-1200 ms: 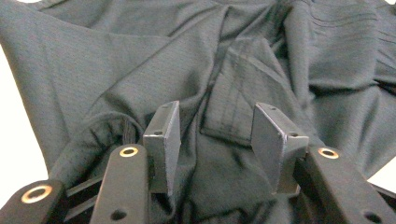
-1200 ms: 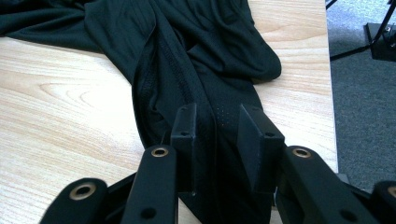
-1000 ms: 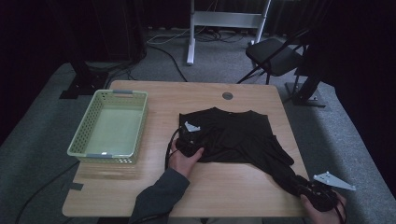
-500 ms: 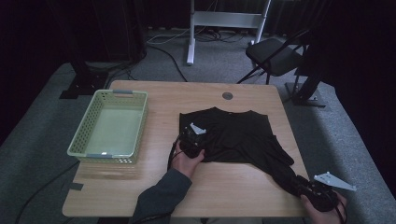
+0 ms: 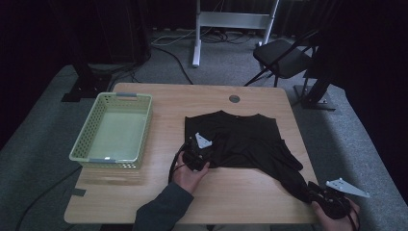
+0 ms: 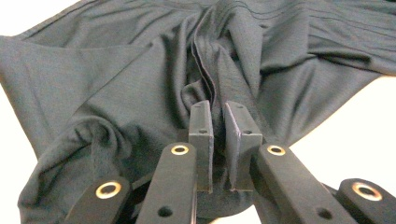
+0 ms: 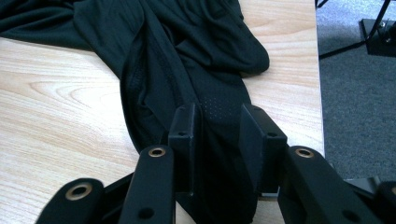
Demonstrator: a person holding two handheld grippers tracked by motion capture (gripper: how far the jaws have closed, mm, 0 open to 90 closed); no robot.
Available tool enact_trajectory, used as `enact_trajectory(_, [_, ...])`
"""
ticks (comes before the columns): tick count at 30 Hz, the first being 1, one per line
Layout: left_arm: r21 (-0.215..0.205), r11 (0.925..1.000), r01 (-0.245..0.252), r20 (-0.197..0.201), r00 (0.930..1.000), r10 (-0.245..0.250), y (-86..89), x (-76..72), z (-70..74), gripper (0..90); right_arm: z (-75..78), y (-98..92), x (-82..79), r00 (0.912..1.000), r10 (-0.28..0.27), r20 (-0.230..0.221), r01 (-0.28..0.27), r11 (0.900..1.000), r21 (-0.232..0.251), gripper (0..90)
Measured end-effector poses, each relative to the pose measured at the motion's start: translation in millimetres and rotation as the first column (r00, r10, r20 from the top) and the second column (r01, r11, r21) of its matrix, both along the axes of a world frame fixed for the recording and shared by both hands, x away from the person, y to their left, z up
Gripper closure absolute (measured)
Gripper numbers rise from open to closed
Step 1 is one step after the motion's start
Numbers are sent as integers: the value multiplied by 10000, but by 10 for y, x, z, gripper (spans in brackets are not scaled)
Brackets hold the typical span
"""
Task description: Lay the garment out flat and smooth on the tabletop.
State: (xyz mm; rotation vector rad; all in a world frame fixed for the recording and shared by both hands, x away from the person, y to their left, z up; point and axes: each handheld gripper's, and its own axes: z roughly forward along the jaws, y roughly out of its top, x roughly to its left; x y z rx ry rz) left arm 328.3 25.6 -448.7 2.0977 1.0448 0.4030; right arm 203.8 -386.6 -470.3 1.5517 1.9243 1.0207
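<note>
A black shirt (image 5: pixel 240 139) lies spread on the wooden table (image 5: pixel 231 192), with one part stretched toward the near right corner. My left gripper (image 5: pixel 201 152) sits at the shirt's near left edge. In the left gripper view its jaws have just been closing and now the left gripper (image 6: pixel 219 114) pinches a raised fold of the shirt (image 6: pixel 140 84). At the table's near right corner my right gripper (image 5: pixel 312 189) holds the stretched end. In the right gripper view a bunched strip of the shirt (image 7: pixel 187 51) fills the gap of the right gripper (image 7: pixel 218 119).
A pale green basket (image 5: pixel 124 96) stands on the table's left half. Near the far edge there is a round cable hole (image 5: pixel 234 98). A black folding chair (image 5: pixel 284 57) and stand feet are on the carpet beyond. Bare wood lies along the near edge.
My left gripper has shifted a little at the shirt's near left edge and closed on the fabric, lifting a fold. The right gripper has stayed in place.
</note>
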Motion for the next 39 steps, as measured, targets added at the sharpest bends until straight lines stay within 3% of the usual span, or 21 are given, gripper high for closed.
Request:
enact_trajectory(9, [-241, 9995, 223, -184, 9996, -227, 151, -214, -16, 828, -42, 17, -46, 9997, 132, -215, -130, 9999, 103, 620])
enact_trajectory(19, [-399, 9991, 130, -396, 9991, -146, 361, -366, -52, 828, -132, 29, -76, 9977, 172, -653, -177, 9998, -70, 628])
enact_trajectory(27, [-489, 9987, -107, -519, 9986, 82, 593, -477, -74, 831, -119, -48, -137, 9961, 40, -881, -74, 9993, -378, 855])
enact_trajectory(39, [-596, 9956, -721, -566, 9960, 688, 959, -630, -63, 844, -35, -205, -219, 9971, -306, -695, 286, 9992, -290, 877])
